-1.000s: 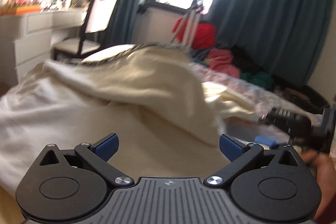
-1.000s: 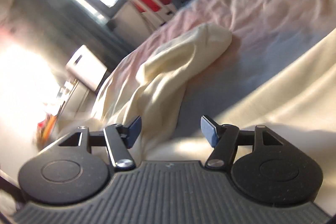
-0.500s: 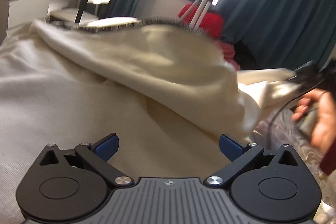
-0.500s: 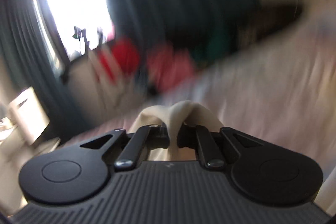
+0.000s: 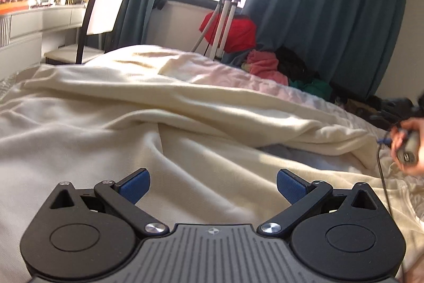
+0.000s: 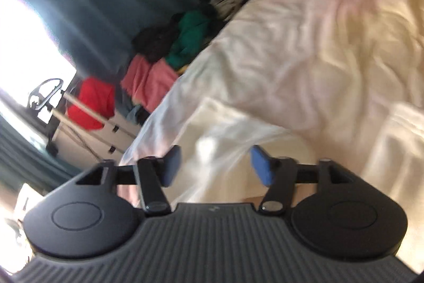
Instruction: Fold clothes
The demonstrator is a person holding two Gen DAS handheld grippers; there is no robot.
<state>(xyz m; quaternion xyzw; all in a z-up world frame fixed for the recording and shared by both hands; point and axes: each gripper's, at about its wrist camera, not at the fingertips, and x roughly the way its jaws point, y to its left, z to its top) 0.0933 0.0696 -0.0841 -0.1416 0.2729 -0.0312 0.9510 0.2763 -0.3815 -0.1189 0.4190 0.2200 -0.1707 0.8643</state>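
Cream garment lies spread across the bed, its large body flat in the foreground and one long section laid diagonally over it toward the right edge. That overlap reads as a fold set in place, though ridges and a deep crease in the middle show it is not smoothed.

Left gripper hovers low over the near cloth with its jaws wide apart and nothing between the blue pads; judged, it is positioned to pin or take the near edge for the next fold. Right gripper is likewise spread open and empty, tilted over the cloth at the bed's far side; this view is motion-blurred, so contact with the fabric cannot be confirmed. In the left wrist view the person's right hand grips the handle at the frame edge.

Beyond the bed: a pile of red, pink and green clothes against the teal curtains, a tripod, and a chair by the desk.
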